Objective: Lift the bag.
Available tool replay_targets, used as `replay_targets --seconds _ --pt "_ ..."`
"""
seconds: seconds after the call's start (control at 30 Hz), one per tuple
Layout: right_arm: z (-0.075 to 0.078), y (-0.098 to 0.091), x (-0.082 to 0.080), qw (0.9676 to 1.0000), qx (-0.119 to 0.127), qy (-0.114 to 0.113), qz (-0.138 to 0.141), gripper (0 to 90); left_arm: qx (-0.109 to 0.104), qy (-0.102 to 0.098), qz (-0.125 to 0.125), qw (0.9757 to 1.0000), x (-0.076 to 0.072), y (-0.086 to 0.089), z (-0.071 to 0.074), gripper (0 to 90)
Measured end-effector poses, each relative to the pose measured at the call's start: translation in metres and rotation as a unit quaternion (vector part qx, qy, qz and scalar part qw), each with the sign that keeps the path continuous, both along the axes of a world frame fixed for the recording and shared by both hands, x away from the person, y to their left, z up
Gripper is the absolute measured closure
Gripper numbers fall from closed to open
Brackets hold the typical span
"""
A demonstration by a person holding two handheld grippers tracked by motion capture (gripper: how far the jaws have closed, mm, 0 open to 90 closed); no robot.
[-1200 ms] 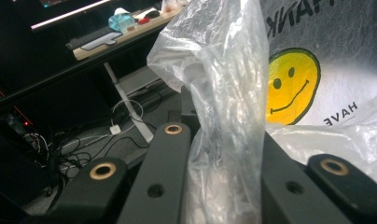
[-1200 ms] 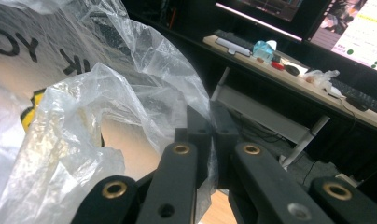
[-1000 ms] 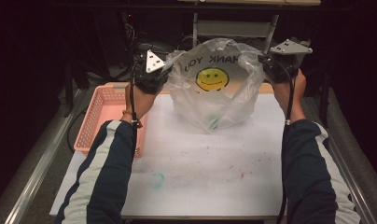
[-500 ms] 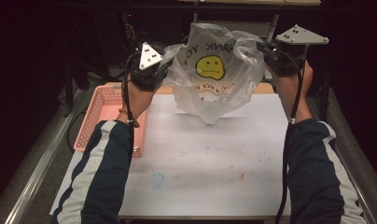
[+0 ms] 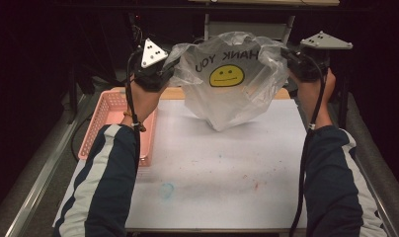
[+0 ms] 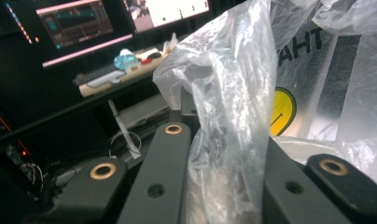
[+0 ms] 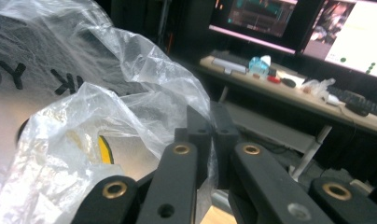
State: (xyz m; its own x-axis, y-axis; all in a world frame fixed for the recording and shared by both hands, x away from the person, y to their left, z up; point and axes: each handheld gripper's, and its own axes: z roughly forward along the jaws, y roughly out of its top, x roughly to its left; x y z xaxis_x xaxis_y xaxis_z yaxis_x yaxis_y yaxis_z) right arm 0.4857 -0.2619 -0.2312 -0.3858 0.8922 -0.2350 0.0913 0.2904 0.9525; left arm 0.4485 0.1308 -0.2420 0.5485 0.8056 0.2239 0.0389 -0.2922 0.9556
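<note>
I held the clear, crinkled plastic carrier bag with a yellow smiley face (image 5: pixel 227 84) up in the air between my 2 grippers, its bottom corner hanging free above the far half of the white table top (image 5: pixel 212 168). My left gripper (image 5: pixel 169 69) was clenched on the bag's left handle, and in the left gripper view a thick fold of film (image 6: pixel 224 154) ran up between its black jaws. My right gripper (image 5: pixel 291 61) was clenched on the right handle, where the right gripper view showed the 2 jaw tips pressed together on a thin edge of film (image 7: pixel 203 121).

The bag's mouth therefore stretched sideways from one gripper to the other, with the body drooping below that line to a point slightly nearer my left hand. Both hands sat about equally far from the middle of the bag. I judged that the next move depended on keeping that sideways line taut.

The black print read backwards from my side, "HANK YOU" in the high view, so the printed face was turned away from me. A pink plastic lattice basket (image 5: pixel 106 123) stood on the table's left edge, below my left forearm.
</note>
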Motion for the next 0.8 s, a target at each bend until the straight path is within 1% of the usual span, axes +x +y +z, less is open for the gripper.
replay_targets --seconds 0.13,0.17,0.23,0.3,0.37,0.43,0.53,0.6,0.67,0.7,0.77,0.8 --pt "0.017 0.001 -0.012 0.9998 0.000 -0.017 0.005 90.0 -0.004 -0.014 -0.005 0.9999 -0.010 0.000 0.013 86.6" --pt "0.022 0.002 -0.015 0.9997 -0.004 -0.023 0.008 90.0 -0.004 -0.016 -0.008 0.9998 -0.012 0.000 0.016 86.5" --pt "0.029 0.003 -0.022 0.9994 -0.003 -0.033 0.013 90.0 -0.004 -0.017 -0.012 0.9998 -0.015 0.000 0.019 86.5" --pt "0.031 0.006 -0.025 0.9994 -0.004 -0.030 0.018 90.0 -0.005 -0.014 -0.016 0.9998 -0.017 0.000 0.017 86.5" --pt "0.026 0.009 -0.024 0.9995 -0.007 -0.021 0.024 90.0 -0.004 -0.006 -0.019 0.9998 -0.016 -0.002 0.011 86.4" --pt "0.017 0.012 -0.019 0.9995 -0.013 -0.007 0.027 90.0 -0.003 0.004 -0.019 0.9998 -0.013 -0.003 0.003 86.4" --pt "0.003 0.015 -0.012 0.9996 -0.010 0.012 0.024 90.0 -0.010 0.017 -0.019 0.9996 -0.008 -0.003 -0.007 86.2" --pt "-0.003 0.014 -0.008 0.9997 -0.008 0.016 0.019 90.0 -0.013 0.019 -0.017 0.9996 -0.007 -0.002 -0.011 85.9" --pt "-0.010 0.013 -0.004 0.9996 -0.007 0.024 0.017 90.0 -0.014 0.025 -0.015 0.9995 -0.004 -0.002 -0.015 74.3" --pt "-0.013 0.013 -0.002 0.9995 -0.009 0.026 0.014 90.0 -0.014 0.029 -0.014 0.9994 -0.003 -0.002 -0.018 71.8" --pt "-0.019 0.011 0.000 0.9994 -0.007 0.032 0.013 89.7 -0.019 0.033 -0.019 0.9991 -0.001 -0.001 -0.024 71.2" --pt "-0.022 0.011 0.001 0.9993 -0.009 0.033 0.011 88.0 -0.020 0.034 -0.024 0.9989 -0.001 -0.001 -0.027 66.2"
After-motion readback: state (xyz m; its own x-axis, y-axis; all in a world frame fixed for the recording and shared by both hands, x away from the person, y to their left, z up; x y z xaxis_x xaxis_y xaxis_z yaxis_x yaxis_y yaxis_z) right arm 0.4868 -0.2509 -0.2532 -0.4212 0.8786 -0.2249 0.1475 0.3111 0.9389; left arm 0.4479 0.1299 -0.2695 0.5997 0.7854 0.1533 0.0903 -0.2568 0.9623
